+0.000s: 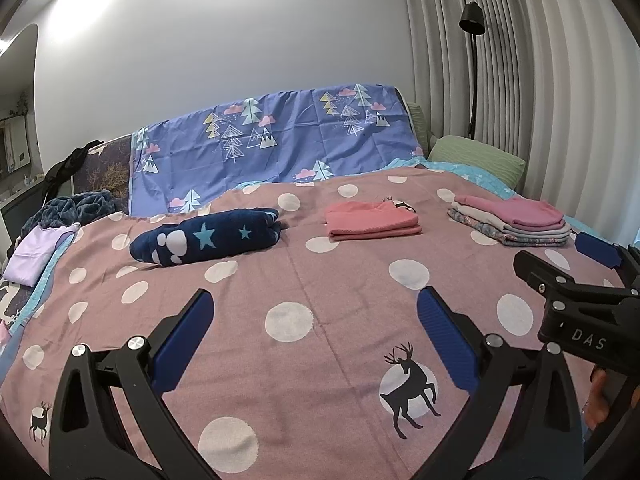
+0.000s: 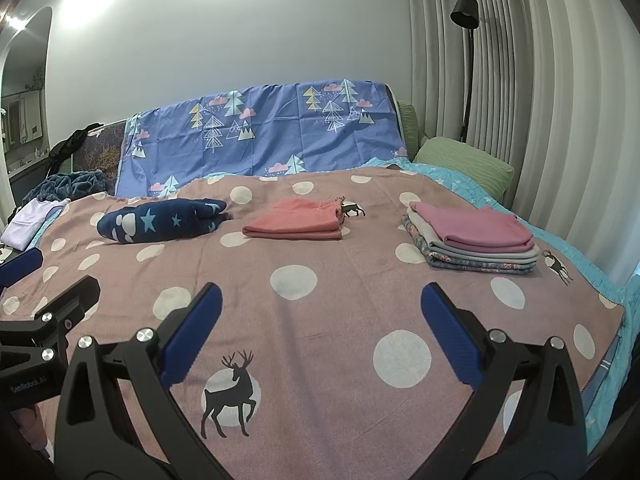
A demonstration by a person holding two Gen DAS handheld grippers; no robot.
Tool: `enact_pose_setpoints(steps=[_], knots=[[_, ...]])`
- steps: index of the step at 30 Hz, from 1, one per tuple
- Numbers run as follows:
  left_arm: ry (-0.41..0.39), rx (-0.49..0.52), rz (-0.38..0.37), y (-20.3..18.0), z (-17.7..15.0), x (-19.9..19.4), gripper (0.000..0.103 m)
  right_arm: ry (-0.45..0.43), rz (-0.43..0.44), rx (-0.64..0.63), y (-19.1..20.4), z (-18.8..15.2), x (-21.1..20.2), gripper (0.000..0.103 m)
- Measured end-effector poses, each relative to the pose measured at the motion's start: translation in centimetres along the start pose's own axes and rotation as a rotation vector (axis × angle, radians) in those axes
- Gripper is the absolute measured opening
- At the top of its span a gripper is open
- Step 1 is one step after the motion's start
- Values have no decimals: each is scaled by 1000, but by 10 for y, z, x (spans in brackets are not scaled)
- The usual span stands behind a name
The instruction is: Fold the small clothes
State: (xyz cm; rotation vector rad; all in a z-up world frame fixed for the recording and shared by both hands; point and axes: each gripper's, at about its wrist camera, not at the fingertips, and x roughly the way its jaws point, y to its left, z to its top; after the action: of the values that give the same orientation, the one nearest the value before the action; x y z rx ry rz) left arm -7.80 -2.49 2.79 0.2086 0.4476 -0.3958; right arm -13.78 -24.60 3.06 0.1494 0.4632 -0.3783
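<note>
A navy star-print garment (image 1: 208,240) (image 2: 162,220) lies bundled on the pink dotted bedspread (image 1: 320,360) (image 2: 340,320), far left. A folded salmon garment (image 1: 372,220) (image 2: 298,224) lies mid-bed. A stack of folded clothes with a pink one on top (image 1: 516,220) (image 2: 476,234) sits at the right. My left gripper (image 1: 316,320) is open and empty above the near bedspread. My right gripper (image 2: 320,316) is open and empty too; it shows at the right edge of the left wrist view (image 1: 560,268).
A lilac garment (image 1: 34,256) and a dark blue blanket (image 1: 72,208) lie at the bed's left edge. A blue tree-print sheet (image 1: 280,140) hangs over the headboard. A green pillow (image 1: 476,160), a black floor lamp (image 1: 474,60) and curtains stand at right.
</note>
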Motion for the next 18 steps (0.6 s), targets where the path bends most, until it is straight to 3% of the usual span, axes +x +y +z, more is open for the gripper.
enact_pose_setpoints(steps=[18], knots=[[-5, 11, -21, -5, 4, 4, 102, 2, -1, 6, 2, -2, 8, 101]])
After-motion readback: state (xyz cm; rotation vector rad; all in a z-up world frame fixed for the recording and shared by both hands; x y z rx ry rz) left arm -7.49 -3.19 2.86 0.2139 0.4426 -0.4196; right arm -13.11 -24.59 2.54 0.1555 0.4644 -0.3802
